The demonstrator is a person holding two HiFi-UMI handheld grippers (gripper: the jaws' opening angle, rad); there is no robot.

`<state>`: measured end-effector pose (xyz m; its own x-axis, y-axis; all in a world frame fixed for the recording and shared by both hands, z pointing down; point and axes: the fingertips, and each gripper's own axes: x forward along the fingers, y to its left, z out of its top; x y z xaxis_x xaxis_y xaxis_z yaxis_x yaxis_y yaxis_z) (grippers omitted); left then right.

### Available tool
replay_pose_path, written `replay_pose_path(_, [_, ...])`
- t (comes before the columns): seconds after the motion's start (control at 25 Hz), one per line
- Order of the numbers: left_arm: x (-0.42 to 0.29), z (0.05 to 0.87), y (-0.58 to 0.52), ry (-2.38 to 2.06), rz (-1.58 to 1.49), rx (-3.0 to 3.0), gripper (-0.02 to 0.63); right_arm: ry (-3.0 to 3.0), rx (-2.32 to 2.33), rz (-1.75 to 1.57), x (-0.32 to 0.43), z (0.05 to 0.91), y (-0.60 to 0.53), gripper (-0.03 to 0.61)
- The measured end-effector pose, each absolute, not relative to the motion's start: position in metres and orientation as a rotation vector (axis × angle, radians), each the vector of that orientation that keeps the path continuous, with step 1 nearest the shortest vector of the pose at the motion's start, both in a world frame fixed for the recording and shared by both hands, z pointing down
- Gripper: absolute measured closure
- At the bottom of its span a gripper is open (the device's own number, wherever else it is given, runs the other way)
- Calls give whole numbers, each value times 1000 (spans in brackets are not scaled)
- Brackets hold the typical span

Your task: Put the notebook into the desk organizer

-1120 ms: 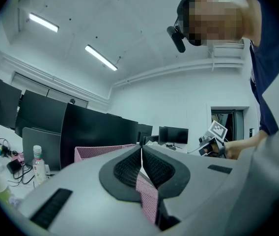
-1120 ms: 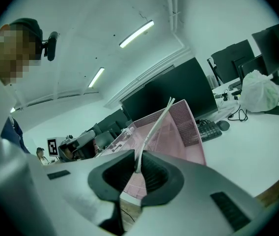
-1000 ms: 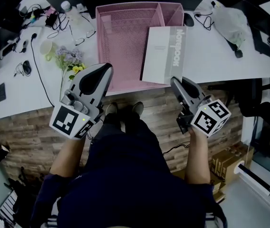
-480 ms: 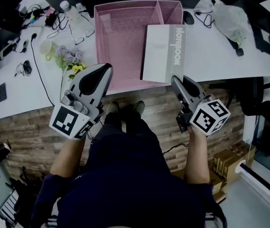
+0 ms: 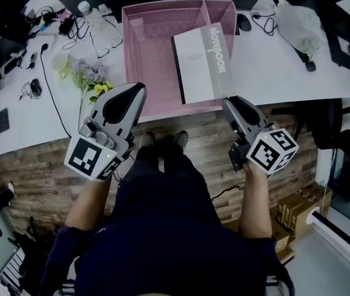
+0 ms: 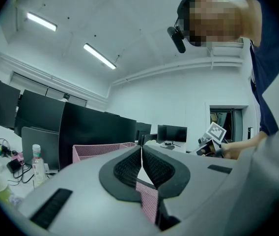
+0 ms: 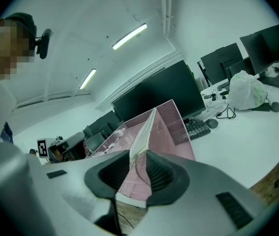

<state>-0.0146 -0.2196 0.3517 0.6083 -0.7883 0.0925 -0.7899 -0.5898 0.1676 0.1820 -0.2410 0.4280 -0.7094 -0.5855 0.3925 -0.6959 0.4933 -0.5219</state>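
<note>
Notebook (image 5: 201, 63) lies tilted over 3 o'clock side of pink mesh desk organizer (image 5: 153, 48) on white worktop (image 5: 273, 66). Right hand-held gripper (image 5: 232, 103) at notebook's 6 o'clock edge: jaws opening, edge between them, pads off it. Left hand-held gripper (image 5: 133, 94) at organizer's 7 o'clock: jaws together, empty.

Pink mesh desk organizer (image 5: 153, 54); white-grey notebook (image 5: 196, 66); white desk (image 5: 273, 69); floor (image 5: 33, 159) seemingly brown wood-plank pattern.

White desk (image 5: 273, 73) holds pink organizer (image 5: 150, 54), flowers (image 5: 92, 78), bottle (image 5: 92, 18), plastic bag (image 5: 295, 23).
</note>
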Motion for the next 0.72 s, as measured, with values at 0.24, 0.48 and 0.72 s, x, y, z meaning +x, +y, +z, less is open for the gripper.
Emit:
replay_pose_path(0.24, [-16,350,-215,-1307,9,2650,583,-2582,1142,1002,183,423,-238,449])
replay_pose_path(0.48, [-17,346,-213,-1288,-9,2666,583,-2580,1200,976,188,415,-235,446])
replay_pose_path(0.72, [-21,343,-209,-1258,-25,2685,583,-2581,1243,956,184,406,-226,447])
